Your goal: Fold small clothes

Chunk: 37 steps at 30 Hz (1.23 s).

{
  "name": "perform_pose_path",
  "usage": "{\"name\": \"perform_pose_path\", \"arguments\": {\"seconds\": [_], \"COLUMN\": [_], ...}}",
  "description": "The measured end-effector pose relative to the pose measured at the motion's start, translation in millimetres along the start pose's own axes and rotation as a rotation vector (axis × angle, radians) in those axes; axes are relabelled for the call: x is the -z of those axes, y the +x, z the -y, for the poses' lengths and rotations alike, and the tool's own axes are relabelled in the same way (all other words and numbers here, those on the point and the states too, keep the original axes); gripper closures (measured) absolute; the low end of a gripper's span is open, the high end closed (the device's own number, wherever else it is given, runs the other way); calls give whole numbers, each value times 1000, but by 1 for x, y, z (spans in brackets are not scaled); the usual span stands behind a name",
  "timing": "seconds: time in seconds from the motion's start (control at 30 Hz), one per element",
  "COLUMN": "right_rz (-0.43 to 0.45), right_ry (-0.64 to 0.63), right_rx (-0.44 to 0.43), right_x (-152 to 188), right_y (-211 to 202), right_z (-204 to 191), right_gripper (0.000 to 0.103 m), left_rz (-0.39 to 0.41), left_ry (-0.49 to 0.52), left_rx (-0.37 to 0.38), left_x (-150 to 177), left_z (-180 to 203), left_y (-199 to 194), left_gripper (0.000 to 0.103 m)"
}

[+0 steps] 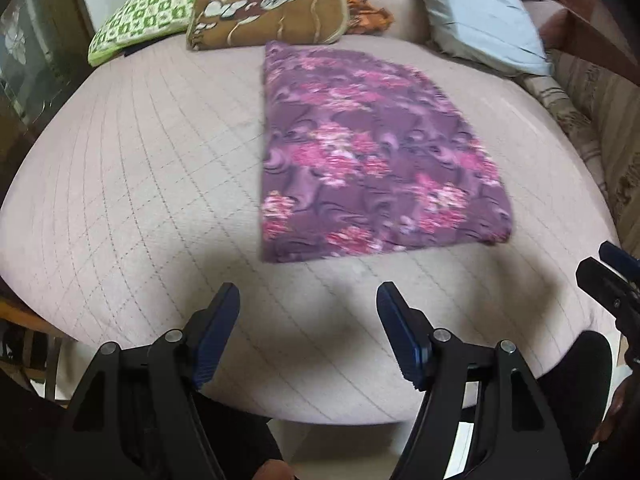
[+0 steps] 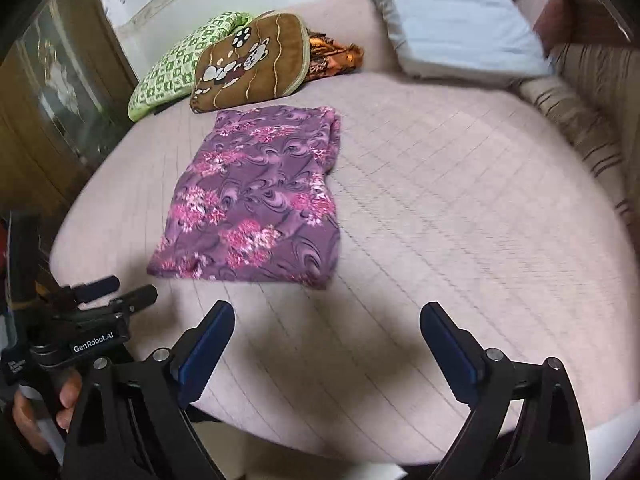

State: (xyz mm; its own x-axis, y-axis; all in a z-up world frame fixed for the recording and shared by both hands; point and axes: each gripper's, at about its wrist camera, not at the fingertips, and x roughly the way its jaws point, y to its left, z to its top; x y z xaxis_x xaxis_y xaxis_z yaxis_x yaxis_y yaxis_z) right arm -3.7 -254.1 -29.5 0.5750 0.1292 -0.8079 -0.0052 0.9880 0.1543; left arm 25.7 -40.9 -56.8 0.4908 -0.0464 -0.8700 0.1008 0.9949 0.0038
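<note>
A purple garment with pink flowers (image 1: pixel 360 152) lies folded into a long rectangle on the pale quilted bed (image 1: pixel 140 168). It also shows in the right wrist view as the purple garment (image 2: pixel 260 200), flat and untouched. My left gripper (image 1: pixel 308 296) hovers over the bed's near edge, short of the garment, open with nothing between its fingers. My right gripper (image 2: pixel 326 316) stands wide open over bare quilt, below and to the right of the garment's near edge, holding nothing. The left gripper (image 2: pixel 114 288) appears at the lower left of the right wrist view, held by a hand (image 2: pixel 44 408).
At the bed's head lie a green checked cushion (image 1: pixel 156 12), a brown bear cushion (image 1: pixel 264 4), an orange cloth (image 1: pixel 368 12) and a light blue pillow (image 1: pixel 480 12). A striped sofa arm (image 2: pixel 580 132) borders the right side. A dark wooden cabinet (image 2: pixel 52 92) stands left.
</note>
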Motion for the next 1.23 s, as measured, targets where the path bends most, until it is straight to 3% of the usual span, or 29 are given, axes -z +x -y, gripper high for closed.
{"name": "perform_pose_path", "arguments": {"seconds": [0.1,0.3,0.43,0.97,1.23], "right_rz": [39,110,137,158,166], "right_ry": [-35,-115,-106,-42,-28], "right_rx": [22,89,82,110,137], "right_x": [11,23,27,32,29], "right_y": [-28,-56,-65,-81,-84], "right_z": [1,-12,-14,3,10], "right_gripper": [0,0,0,0,0], "left_rz": [25,78,93,209,209], "left_ry": [27,56,70,153,159], "left_rx": [14,37,44,134,117], "left_x": [7,17,21,26,25], "left_z": [8,16,19,44,50], "left_y": [-13,-35,-42,-84,-85], "left_gripper": [32,32,32,32,32]}}
